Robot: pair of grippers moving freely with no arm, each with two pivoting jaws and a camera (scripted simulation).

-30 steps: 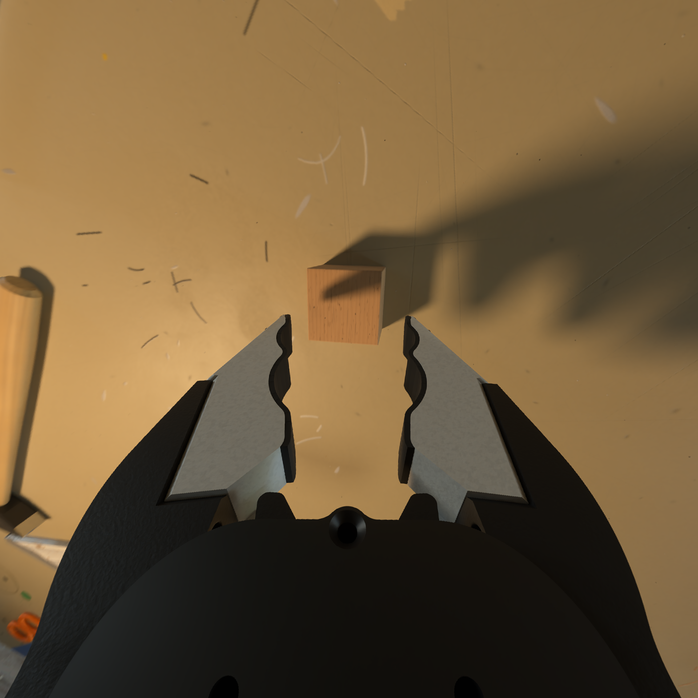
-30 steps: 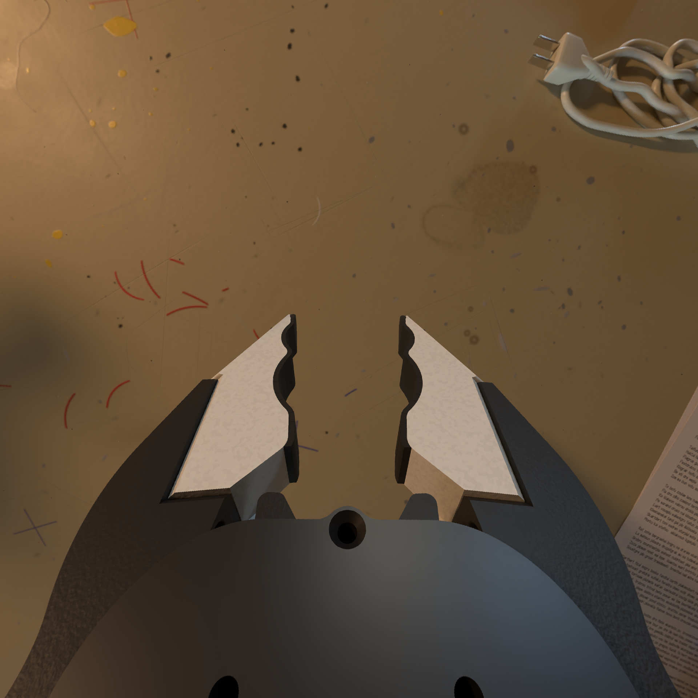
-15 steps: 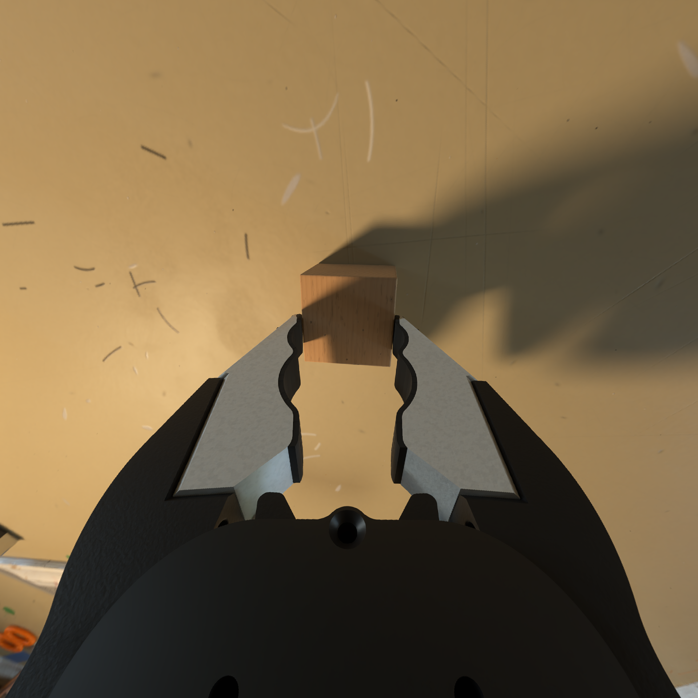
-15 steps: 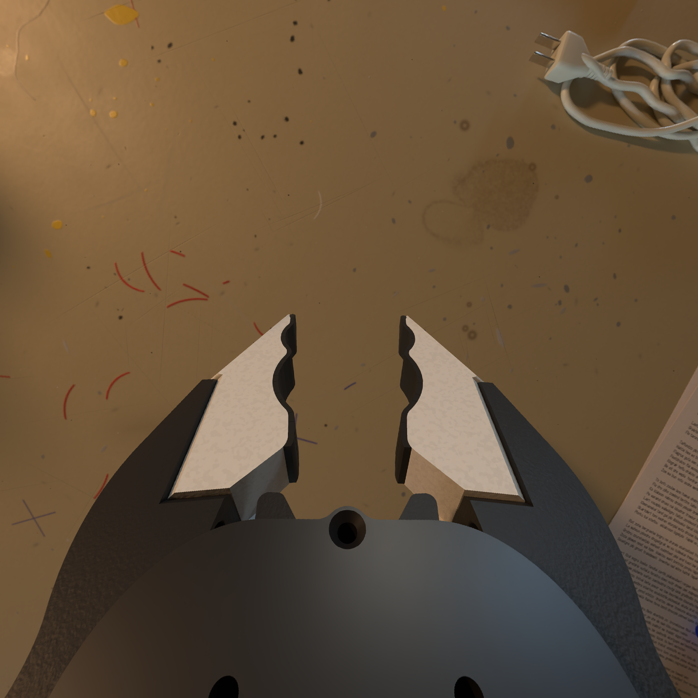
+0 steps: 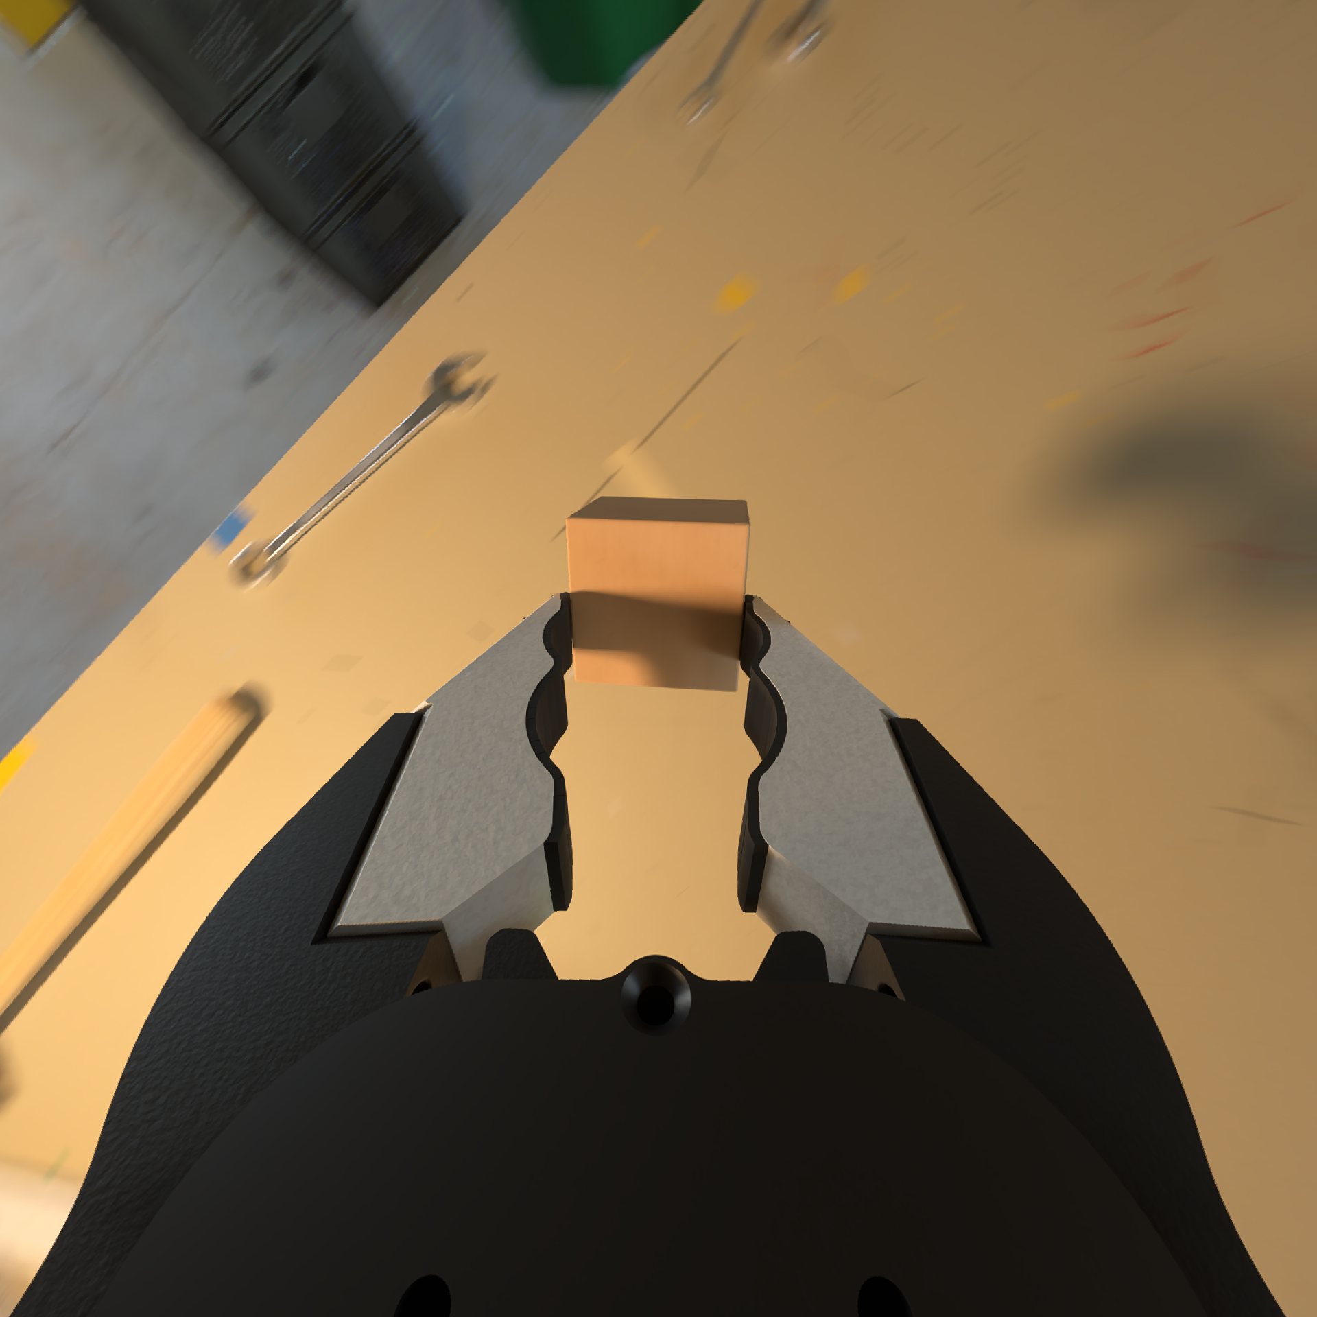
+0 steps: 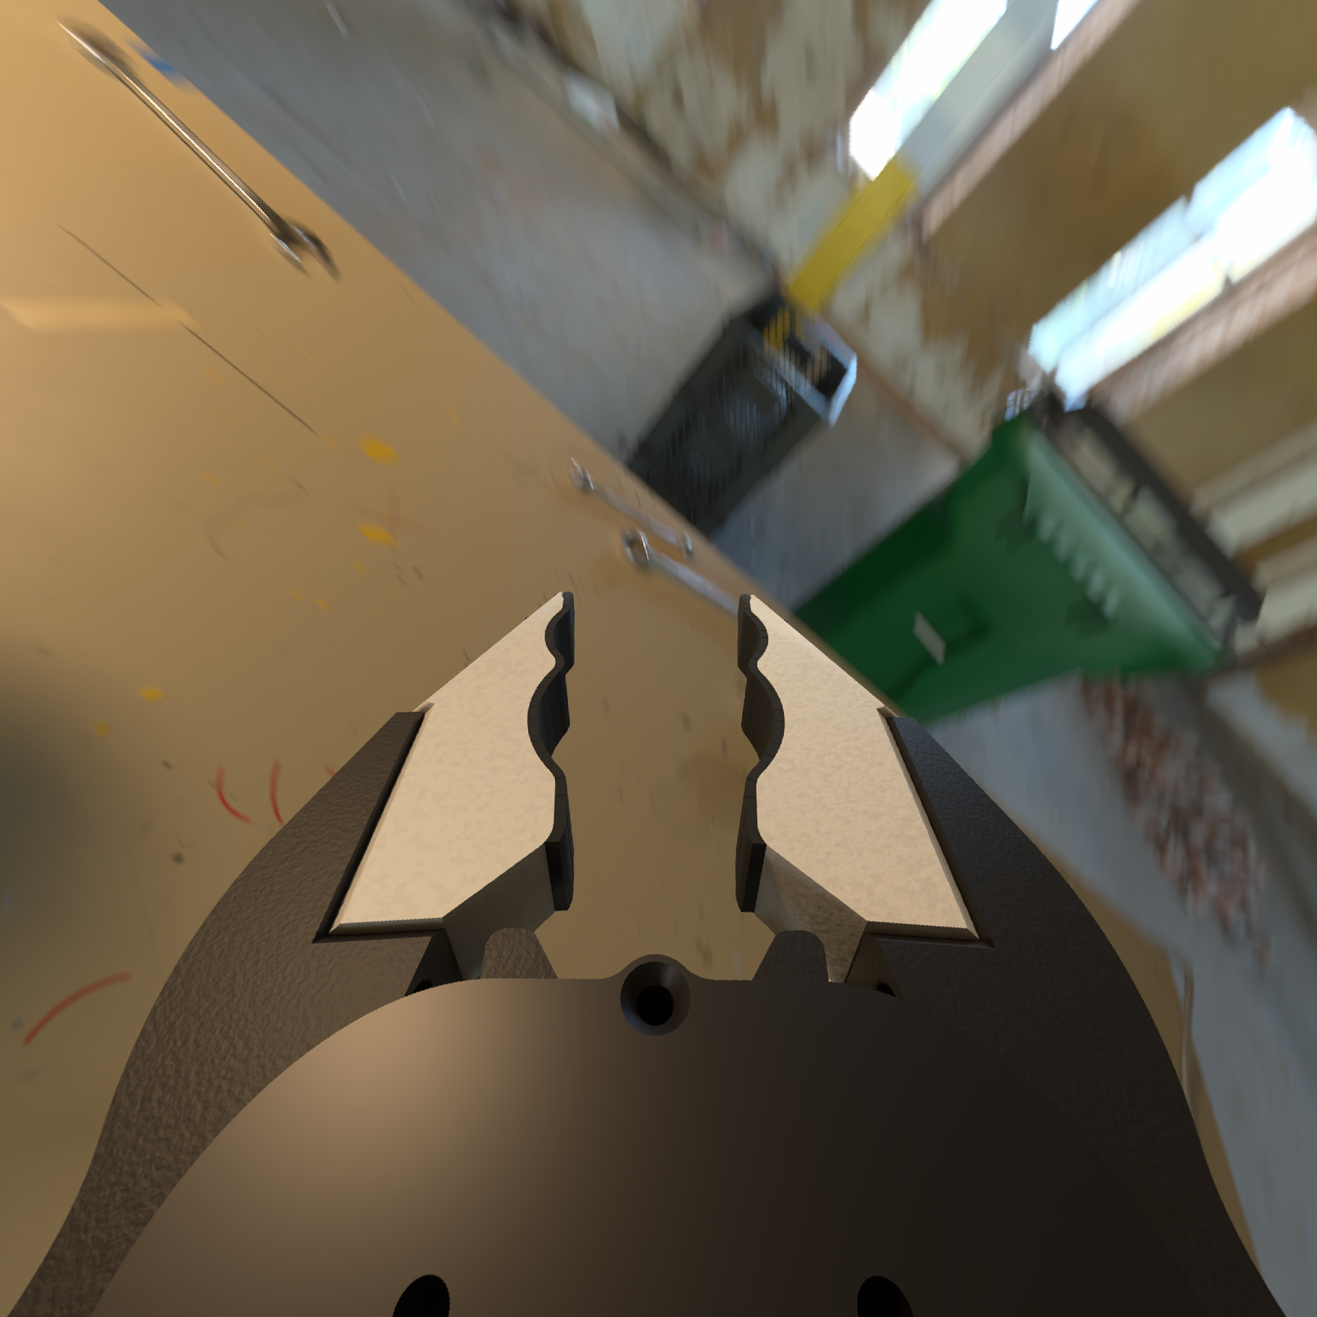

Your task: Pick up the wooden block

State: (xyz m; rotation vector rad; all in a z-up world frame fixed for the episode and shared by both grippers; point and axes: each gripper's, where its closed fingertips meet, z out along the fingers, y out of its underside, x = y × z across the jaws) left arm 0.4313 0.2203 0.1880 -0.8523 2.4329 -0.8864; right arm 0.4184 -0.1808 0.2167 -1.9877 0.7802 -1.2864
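The wooden block (image 5: 656,563), a small light-brown cube, sits between the tips of my left gripper (image 5: 656,606). The left gripper is shut on the block; both fingertips press its side faces. The block is held up off the tan workbench (image 5: 926,356), and the gripper's shadow falls across its near face. My right gripper (image 6: 656,602) is open and empty above the same bench, tilted up toward the bench's far edge. The block does not show in the right wrist view.
A wrench (image 5: 356,470) lies near the bench edge and a wooden rod (image 5: 142,812) to the left. More wrenches (image 6: 641,520) lie by the edge ahead of my right gripper. Beyond the edge are a black crate (image 5: 285,142) and a green bin (image 6: 1033,570).
My left gripper closed on the block and lifted it off the bench. Both grippers have swung and tilted up, so the bench edge and floor have come into view.
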